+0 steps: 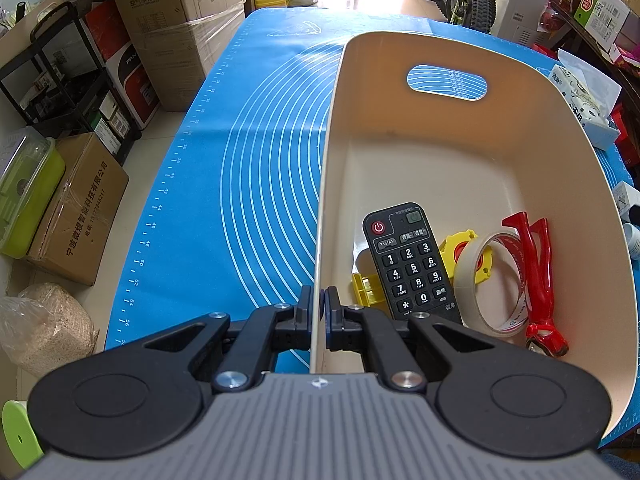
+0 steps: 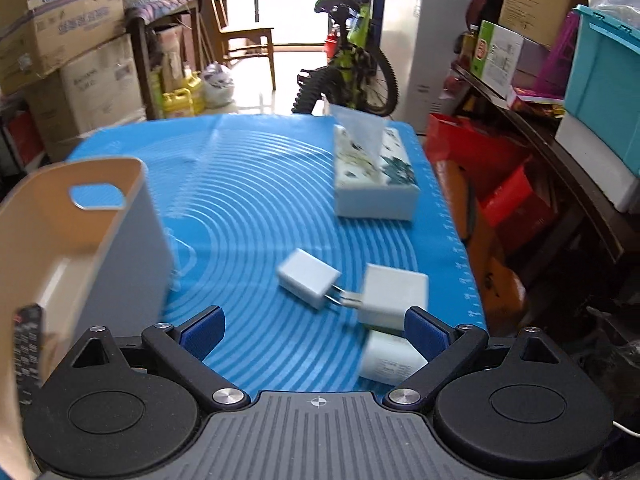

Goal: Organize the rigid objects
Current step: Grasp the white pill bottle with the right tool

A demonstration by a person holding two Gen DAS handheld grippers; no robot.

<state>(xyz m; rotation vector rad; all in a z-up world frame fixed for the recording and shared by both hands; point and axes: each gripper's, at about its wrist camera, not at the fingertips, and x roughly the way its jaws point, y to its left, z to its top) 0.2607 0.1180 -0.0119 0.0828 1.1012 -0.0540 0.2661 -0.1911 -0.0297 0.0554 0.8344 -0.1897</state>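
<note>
1. On the desk, a blue mat (image 2: 256, 184) carries everything, the cream bin (image 1: 460, 168) being the biggest thing on it.
2. Clamped on that bin's near wall, the left gripper (image 1: 322, 304) has its jaws pressed together over the thin rim, steadying it.
3. Inside the bin lie a black remote (image 1: 412, 264), a tape roll (image 1: 492, 284), a red tool (image 1: 536, 272) and yellow pieces (image 1: 464, 248).
4. Well beyond, a tissue box (image 2: 374, 176) stands on the mat.
5. The right gripper (image 2: 314, 336) has its jaws wide apart, with nothing between them.
6. Three white chargers remain outside the bin: the pronged charger (image 2: 308, 284) lies ahead, near centre, its prongs pointing right; two others (image 2: 394, 300) sit against the right jaw. The right hand is clearly nearer.
</note>
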